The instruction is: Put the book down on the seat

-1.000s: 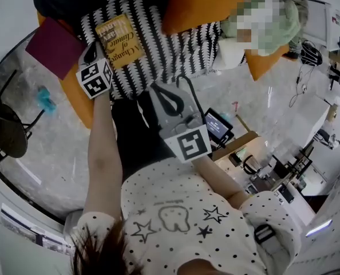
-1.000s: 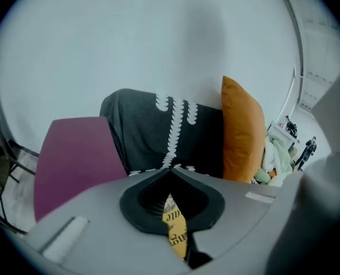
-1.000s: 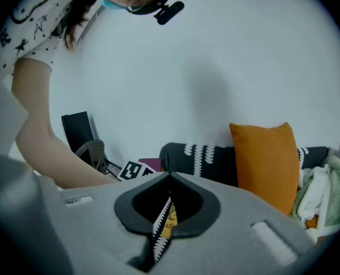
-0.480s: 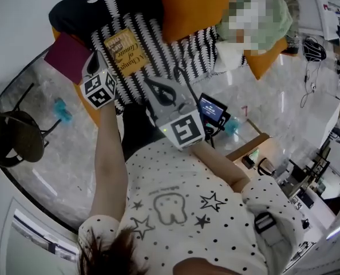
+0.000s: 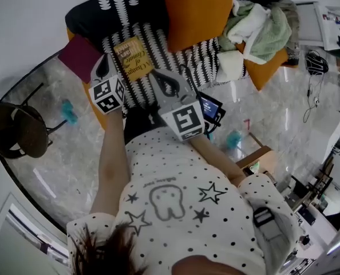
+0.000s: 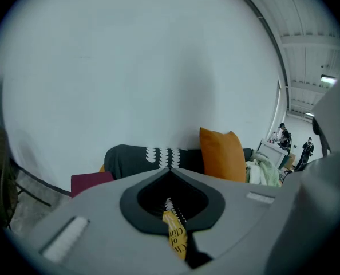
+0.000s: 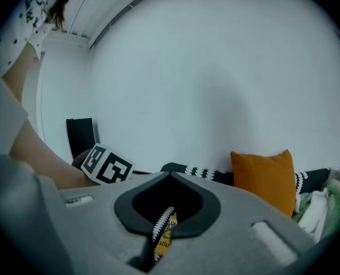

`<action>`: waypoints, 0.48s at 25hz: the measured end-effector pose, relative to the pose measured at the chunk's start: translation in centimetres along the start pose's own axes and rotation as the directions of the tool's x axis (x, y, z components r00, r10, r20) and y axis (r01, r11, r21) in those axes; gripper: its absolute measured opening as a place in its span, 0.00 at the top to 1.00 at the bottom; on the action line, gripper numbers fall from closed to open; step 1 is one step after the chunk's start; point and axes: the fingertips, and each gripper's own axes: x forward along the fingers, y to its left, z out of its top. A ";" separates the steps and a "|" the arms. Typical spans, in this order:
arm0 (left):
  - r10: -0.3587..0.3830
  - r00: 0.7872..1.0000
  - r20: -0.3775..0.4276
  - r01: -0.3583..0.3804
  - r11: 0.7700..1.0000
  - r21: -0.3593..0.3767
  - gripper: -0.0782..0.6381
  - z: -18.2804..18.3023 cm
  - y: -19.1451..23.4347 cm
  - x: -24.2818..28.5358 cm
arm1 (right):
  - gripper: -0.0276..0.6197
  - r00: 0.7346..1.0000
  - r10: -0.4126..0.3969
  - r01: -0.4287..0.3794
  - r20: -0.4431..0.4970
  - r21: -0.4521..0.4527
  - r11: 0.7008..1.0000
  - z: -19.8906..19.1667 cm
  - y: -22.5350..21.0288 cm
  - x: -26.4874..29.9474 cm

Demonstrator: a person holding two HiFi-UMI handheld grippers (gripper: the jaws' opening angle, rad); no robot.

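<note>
The yellow book (image 5: 133,58) lies flat on the black-and-white patterned sofa seat (image 5: 176,53), cover up, with nothing holding it. My left gripper (image 5: 105,59) hovers just left of the book, apart from it, jaws shut and empty. My right gripper (image 5: 157,75) hangs over the seat's front edge, right of the book, also shut and empty. In the left gripper view the closed jaws (image 6: 170,172) leave a slit that shows the book (image 6: 176,238). The right gripper view shows the same past its closed jaws (image 7: 170,177): a strip of book (image 7: 166,234) and seat.
An orange cushion (image 5: 197,10) leans on the sofa back. A heap of clothes (image 5: 256,24) lies at the sofa's right end. A maroon cushion (image 5: 79,58) sits at the left end. A black stool (image 5: 12,130) stands on the marble floor, a lit screen (image 5: 210,109) below my right gripper.
Both grippers have lifted up and back from the sofa, the left one more. The book stays flat on the seat.
</note>
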 end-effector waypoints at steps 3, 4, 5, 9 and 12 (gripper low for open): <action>-0.019 1.000 0.022 0.019 1.000 0.015 0.89 0.8 -0.9 -1.0 | 0.95 1.000 -0.006 0.006 0.005 0.000 1.000 0.0 -0.4 -0.4; -0.024 0.999 0.032 0.023 0.999 0.024 0.89 1.2 -1.1 -1.1 | 0.95 1.000 -0.004 0.004 0.012 -0.003 1.000 0.2 -0.6 -0.3; -0.028 0.999 0.043 0.027 0.999 0.034 0.89 1.7 -1.2 -1.3 | 0.95 1.000 -0.002 0.003 0.019 -0.006 1.000 0.4 -0.8 -0.2; -0.043 0.996 0.079 0.039 0.998 0.058 0.89 3.3 -1.3 -2.5 | 0.95 0.999 -0.001 0.002 0.037 -0.019 1.000 1.1 -0.9 0.0; -0.044 0.995 0.094 0.038 0.997 0.062 0.89 4.2 -1.6 -3.3 | 0.95 0.999 -0.002 0.003 0.038 -0.021 1.000 1.1 -1.0 -0.2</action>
